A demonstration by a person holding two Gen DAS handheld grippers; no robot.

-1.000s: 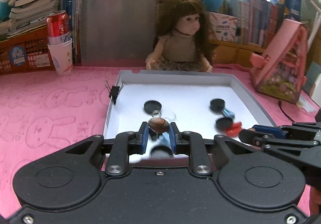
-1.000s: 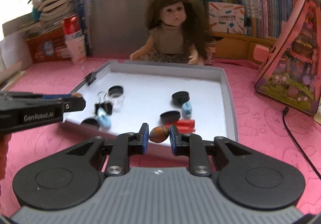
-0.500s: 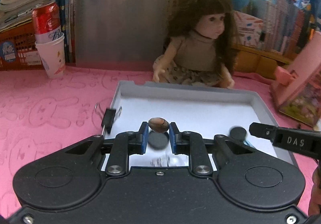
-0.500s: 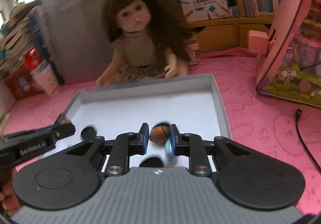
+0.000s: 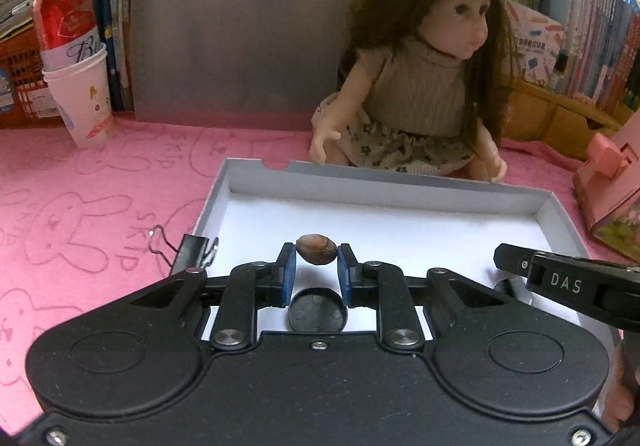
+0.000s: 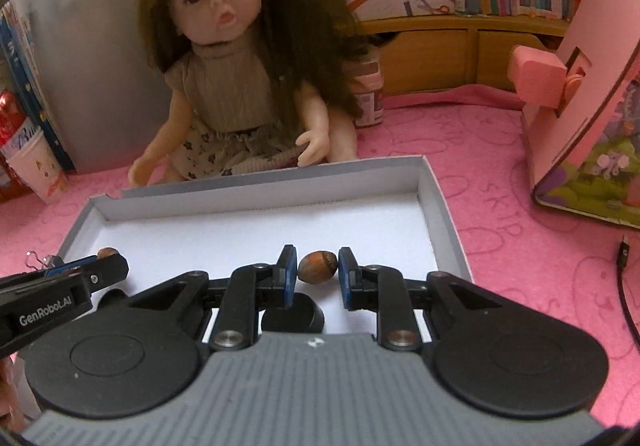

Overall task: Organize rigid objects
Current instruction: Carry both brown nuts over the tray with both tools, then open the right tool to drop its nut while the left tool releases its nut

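My left gripper (image 5: pixel 316 252) is shut on a brown hazelnut (image 5: pixel 316 248) and holds it above the near left part of the white tray (image 5: pixel 384 190). My right gripper (image 6: pixel 318 266) is shut on a second brown hazelnut (image 6: pixel 318 266), above the tray (image 6: pixel 256 182) near its front right. A black round cap (image 5: pixel 317 310) lies in the tray under the left gripper. Another black cap (image 6: pixel 294 316) lies under the right gripper. The left gripper's tip with its nut also shows in the right wrist view (image 6: pixel 106 258).
A black binder clip (image 5: pixel 188 252) sits on the tray's left rim. A doll (image 5: pixel 420 86) sits just behind the tray. A red can in a paper cup (image 5: pixel 76 62) stands far left. A pink toy house (image 6: pixel 588 86) stands at the right. A black cable (image 6: pixel 624 286) lies right.
Both grippers have moved forward over the tray toward the doll, each still holding its hazelnut. The tray's caps and other small items have slid under the grippers, mostly out of view.
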